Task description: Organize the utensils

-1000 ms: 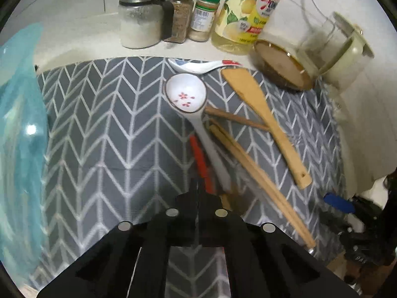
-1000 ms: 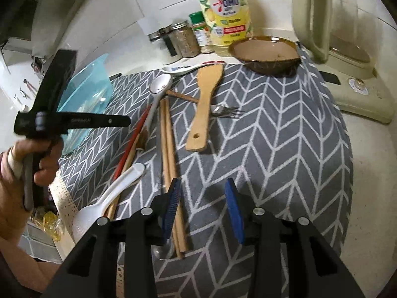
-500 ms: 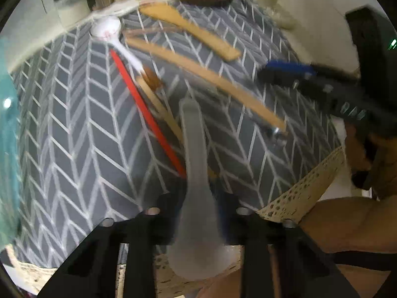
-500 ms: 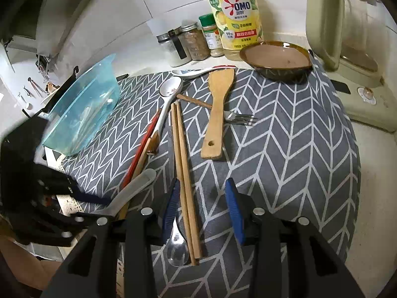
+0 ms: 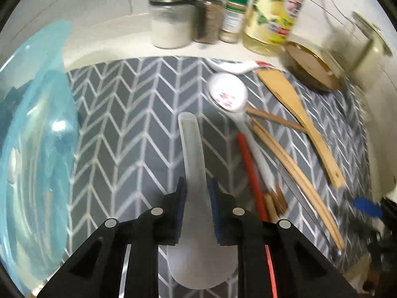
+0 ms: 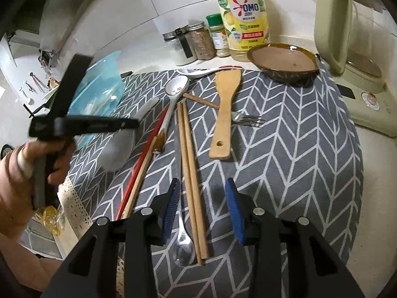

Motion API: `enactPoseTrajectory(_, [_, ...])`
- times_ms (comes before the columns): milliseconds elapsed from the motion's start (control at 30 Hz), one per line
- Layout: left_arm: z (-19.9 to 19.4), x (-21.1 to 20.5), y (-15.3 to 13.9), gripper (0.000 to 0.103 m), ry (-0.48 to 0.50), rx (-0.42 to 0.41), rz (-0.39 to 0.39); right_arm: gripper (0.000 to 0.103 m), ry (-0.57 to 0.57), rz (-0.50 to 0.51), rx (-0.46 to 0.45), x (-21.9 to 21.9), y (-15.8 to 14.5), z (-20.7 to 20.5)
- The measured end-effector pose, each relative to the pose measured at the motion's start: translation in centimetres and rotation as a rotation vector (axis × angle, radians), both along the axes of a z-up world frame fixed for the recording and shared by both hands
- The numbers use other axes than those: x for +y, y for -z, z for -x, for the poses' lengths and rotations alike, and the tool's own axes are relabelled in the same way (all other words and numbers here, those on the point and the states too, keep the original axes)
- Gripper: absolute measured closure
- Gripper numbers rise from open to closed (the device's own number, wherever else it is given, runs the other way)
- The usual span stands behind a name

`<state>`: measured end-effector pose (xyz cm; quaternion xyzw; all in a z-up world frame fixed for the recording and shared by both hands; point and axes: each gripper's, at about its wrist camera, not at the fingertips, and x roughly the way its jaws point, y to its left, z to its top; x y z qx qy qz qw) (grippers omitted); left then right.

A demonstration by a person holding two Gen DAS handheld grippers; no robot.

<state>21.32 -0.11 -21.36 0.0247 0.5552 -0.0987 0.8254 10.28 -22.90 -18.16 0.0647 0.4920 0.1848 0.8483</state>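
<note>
Utensils on mat: chopsticks left of spatula, fork under spatula. Bowl behind mat, jars behind-left. Tub left of mat.

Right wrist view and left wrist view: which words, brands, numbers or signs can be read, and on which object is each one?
"OMO": red brand name on the label of the yellow bottle, right wrist view.
"99%": small print lower on the same label.
Other print on that label: too small to read.
Green-capped spice jar: label too small to read.
Left wrist view: all labels blurred.
</note>
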Motion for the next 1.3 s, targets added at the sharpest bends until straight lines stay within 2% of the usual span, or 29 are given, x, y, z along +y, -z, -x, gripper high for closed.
enactPoseTrajectory(33, [0.0,-0.1,-0.1,0.069,0.003,0.006,-0.013,0.066,-0.001,-0.001,0.000,0.0,0.0,0.1])
enactPoseTrajectory(67, [0.3,-0.2,-0.3,0.058,0.009,0.008,-0.020,0.066,-0.003,-0.003,0.000,0.0,0.0,0.1])
enactPoseTrajectory(100, [1.0,-0.4,-0.8,0.054,0.019,-0.006,-0.022,0.066,-0.003,-0.003,0.001,0.0,0.0,0.2])
enactPoseTrajectory(200, [3.2,-1.2,-1.5,0.053,0.065,0.000,-0.018,0.066,0.009,-0.006,0.002,-0.3,0.0,0.2])
enactPoseTrajectory(267, [5.3,-1.8,-1.7,0.053,0.112,0.030,0.016,0.066,0.016,-0.005,0.003,-0.4,0.0,0.2])
enactPoseTrajectory(333, [7.0,-2.8,-1.1,0.057,0.156,0.069,0.018,0.066,0.018,-0.007,0.006,-0.4,0.1,0.2])
enactPoseTrajectory(367, [7.6,-3.3,-0.7,0.063,0.176,0.084,0.010,0.066,0.019,-0.008,0.005,-0.4,0.0,0.2])
enactPoseTrajectory(433, [8.4,-3.8,0.5,0.064,0.193,0.118,-0.010,0.066,0.015,-0.008,0.002,-0.2,-0.1,0.2])
enactPoseTrajectory(467, [8.8,-3.8,0.5,0.064,0.187,0.091,-0.009,0.066,0.014,-0.008,0.000,-0.2,-0.2,0.2])
enactPoseTrajectory(567, [8.7,-3.7,0.7,0.064,0.174,0.078,-0.013,0.066,0.008,-0.006,-0.007,0.1,-0.4,0.2])
enactPoseTrajectory(633, [8.1,-4.0,0.8,0.069,0.175,0.053,-0.028,0.066,0.007,-0.006,-0.010,0.2,-0.5,0.1])
enactPoseTrajectory(667, [7.6,-4.2,0.9,0.087,0.170,0.028,-0.058,0.066,0.006,-0.006,-0.010,0.1,-0.5,0.0])
enactPoseTrajectory(700, [7.0,-4.3,0.8,0.094,0.158,0.016,-0.061,0.066,0.008,-0.002,-0.010,0.1,-0.5,0.0])
enactPoseTrajectory(833, [5.5,-2.9,0.5,0.096,0.082,0.072,0.074,0.066,0.011,0.006,-0.005,0.3,-0.5,0.0])
enactPoseTrajectory(900, [5.7,-2.2,-0.7,0.096,0.068,0.052,0.113,0.066,0.009,-0.001,-0.002,0.3,-0.4,0.0])
enactPoseTrajectory(1100, [6.3,-0.9,-4.1,0.097,0.074,-0.002,0.120,0.066,-0.004,-0.014,0.030,1.6,1.2,-0.7])
enactPoseTrajectory(1233, [6.6,-0.5,-4.2,0.097,0.082,0.007,0.129,0.068,-0.034,0.064,0.014,3.1,2.1,-1.6])
enactPoseTrajectory(1300, [7.0,-0.3,-3.8,0.097,0.091,0.026,0.128,0.068,-0.019,0.048,0.019,3.0,2.2,-2.1])
